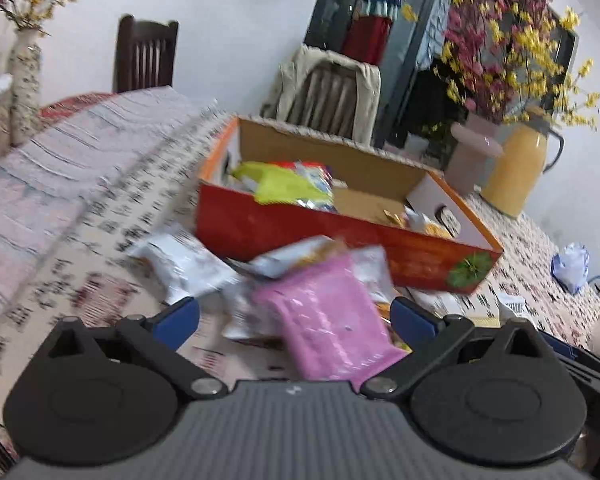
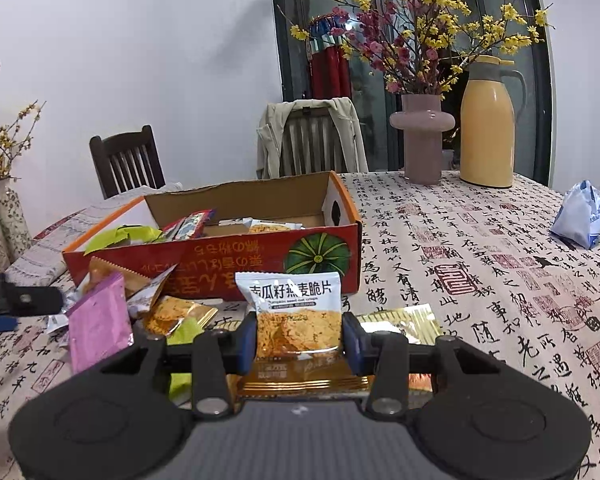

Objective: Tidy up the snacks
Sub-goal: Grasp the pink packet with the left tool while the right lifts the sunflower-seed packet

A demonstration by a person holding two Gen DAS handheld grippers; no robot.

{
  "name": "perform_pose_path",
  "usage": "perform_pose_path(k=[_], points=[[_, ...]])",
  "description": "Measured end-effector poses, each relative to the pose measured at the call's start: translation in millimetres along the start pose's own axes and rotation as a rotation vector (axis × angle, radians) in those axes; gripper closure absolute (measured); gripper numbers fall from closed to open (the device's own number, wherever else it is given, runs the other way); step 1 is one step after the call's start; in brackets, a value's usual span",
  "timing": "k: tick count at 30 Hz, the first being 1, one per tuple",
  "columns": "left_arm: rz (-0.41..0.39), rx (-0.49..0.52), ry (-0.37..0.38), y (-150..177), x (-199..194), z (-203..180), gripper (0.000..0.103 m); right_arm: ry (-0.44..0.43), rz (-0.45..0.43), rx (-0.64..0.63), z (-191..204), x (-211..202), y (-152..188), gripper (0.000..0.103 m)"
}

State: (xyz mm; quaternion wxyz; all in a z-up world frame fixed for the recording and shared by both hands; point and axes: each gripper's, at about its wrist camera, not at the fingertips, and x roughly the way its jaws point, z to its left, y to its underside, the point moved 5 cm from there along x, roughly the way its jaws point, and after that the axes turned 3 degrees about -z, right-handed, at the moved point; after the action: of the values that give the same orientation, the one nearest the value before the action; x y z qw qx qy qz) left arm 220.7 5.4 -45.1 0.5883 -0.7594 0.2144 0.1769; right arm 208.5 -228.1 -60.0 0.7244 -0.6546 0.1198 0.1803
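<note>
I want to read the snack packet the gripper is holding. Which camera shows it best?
The right wrist view. There the white and orange snack packet stands upright and sharp between the right gripper pads, its printed front facing the camera. The left wrist view is blurred and I cannot pick that packet out there; it shows mostly a pink packet.

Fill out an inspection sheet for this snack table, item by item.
Surface: table under a calligraphy-print cloth.
Job's things: open red box partly filled with snacks; loose packets in front of it, a pink packet among them.
Clutter: blue-white bag, pink vase of flowers, yellow jug.
Grippers: right gripper shut on an upright white-and-orange packet; left gripper open over the pink packet.
Cables: nothing seen.
Surroundings: two chairs, one draped with a jacket; white wall; dark glass door.
</note>
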Motion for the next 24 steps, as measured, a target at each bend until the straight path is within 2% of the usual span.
perform_pose_path(k=[3,6,7,8,9,11,12,15,24], points=[[0.042,0.012,-0.041,3.0,13.3,-15.0,0.0,-0.005,-0.01,0.006,-3.8,-6.8,2.9,0.061],[0.092,0.023,-0.116,5.3,30.6,-24.0,0.0,-0.008,-0.009,0.018,-9.6,-11.2,6.8,0.061],[0.101,0.019,-0.116,6.9,32.4,-24.8,0.001,-0.008,-0.008,0.022,-11.7,-12.3,7.8,0.061],[0.11,0.024,-0.115,8.1,35.5,-27.6,0.007,-0.009,-0.008,0.026,-13.4,-13.4,8.8,0.061],[0.119,0.031,-0.123,9.2,37.7,-28.8,0.019,-0.011,-0.008,0.03,-15.2,-14.8,10.0,0.061],[0.14,0.04,-0.127,12.3,40.4,-30.6,0.035,-0.015,-0.009,0.034,-17.0,-16.8,11.5,0.061],[0.146,0.041,-0.131,13.3,40.8,-30.1,0.036,-0.019,-0.011,0.035,-17.4,-17.7,12.0,0.061],[0.118,0.059,-0.142,11.1,34.3,-30.2,0.038,-0.029,-0.02,0.039,-17.9,-19.6,12.1,0.061],[0.003,0.112,-0.101,-4.5,-4.9,-29.3,0.04,-0.036,-0.044,0.034,-15.2,-21.8,7.8,0.061]])
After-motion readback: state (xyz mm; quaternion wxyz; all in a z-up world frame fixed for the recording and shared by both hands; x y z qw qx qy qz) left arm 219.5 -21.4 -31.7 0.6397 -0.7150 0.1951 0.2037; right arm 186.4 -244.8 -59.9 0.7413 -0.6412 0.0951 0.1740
